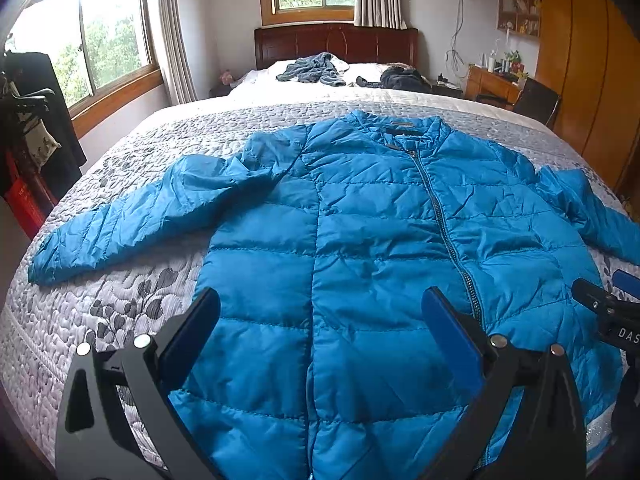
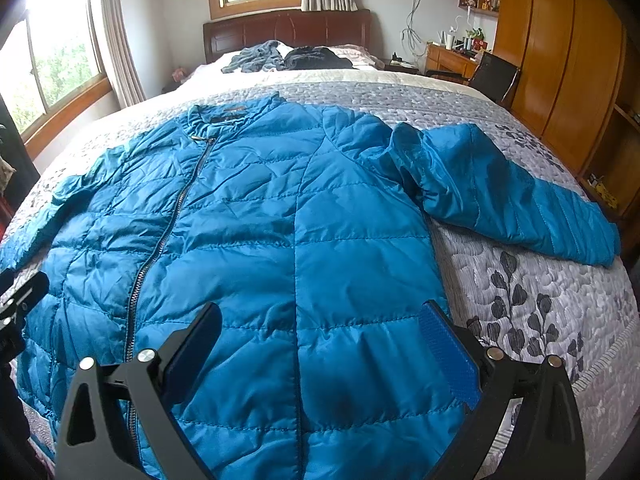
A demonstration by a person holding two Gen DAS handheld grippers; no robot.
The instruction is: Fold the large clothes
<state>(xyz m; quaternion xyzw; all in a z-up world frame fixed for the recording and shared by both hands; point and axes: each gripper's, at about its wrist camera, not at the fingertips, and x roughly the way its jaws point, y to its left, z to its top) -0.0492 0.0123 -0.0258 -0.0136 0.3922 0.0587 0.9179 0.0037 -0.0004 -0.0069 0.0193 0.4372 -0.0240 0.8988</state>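
A blue quilted puffer jacket (image 1: 360, 240) lies flat and zipped on the bed, collar toward the headboard, both sleeves spread outward. Its left sleeve (image 1: 132, 216) reaches toward the bed's left edge; its right sleeve (image 2: 520, 192) bends over the grey quilt. My left gripper (image 1: 320, 304) hovers open above the jacket's lower left half, nothing between its fingers. My right gripper (image 2: 320, 320) hovers open above the lower right half, also empty. The right gripper's tip (image 1: 600, 304) shows at the right edge of the left wrist view, and the left gripper's tip (image 2: 20, 296) at the left edge of the right wrist view.
The grey floral quilt (image 1: 132, 304) covers the bed. Crumpled dark clothes (image 1: 316, 68) lie near the wooden headboard (image 1: 336, 42). A desk and black chair (image 1: 536, 100) stand right of the bed beside wooden wardrobes (image 2: 560, 60). Hanging clothes (image 1: 36, 128) are at the left.
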